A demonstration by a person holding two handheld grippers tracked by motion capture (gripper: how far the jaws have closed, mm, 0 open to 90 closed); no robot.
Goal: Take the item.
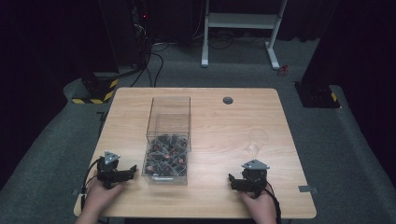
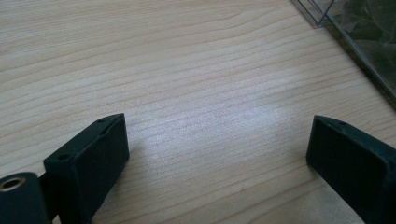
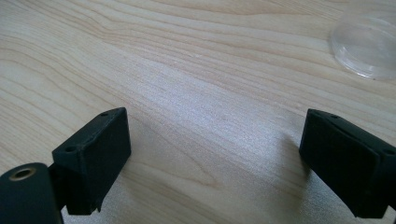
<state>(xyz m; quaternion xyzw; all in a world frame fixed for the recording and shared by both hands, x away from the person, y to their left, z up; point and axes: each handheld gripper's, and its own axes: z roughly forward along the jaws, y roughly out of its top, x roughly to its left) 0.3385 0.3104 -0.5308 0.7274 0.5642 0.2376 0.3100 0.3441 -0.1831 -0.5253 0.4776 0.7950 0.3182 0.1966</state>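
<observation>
Wooden table (image 1: 219, 126), one clear box (image 1: 169, 140), one clear lid (image 1: 258, 139), two grippers, left (image 1: 133, 169) and right (image 1: 230, 179), jaws wide, empty.

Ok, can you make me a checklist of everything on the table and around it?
Surface: wooden table, bare grain, round grommet near the far edge.
Job's things: clear box with small dark pieces heaped in its near end; clear round lid lying flat.
Clutter: nothing seen.
Grippers: left tongs open, beside the box corner; right tongs open over bare wood, nothing between.
Cables: black cables on the floor beyond.
Surroundings: grey carpet, white desk frame, dark room.
</observation>
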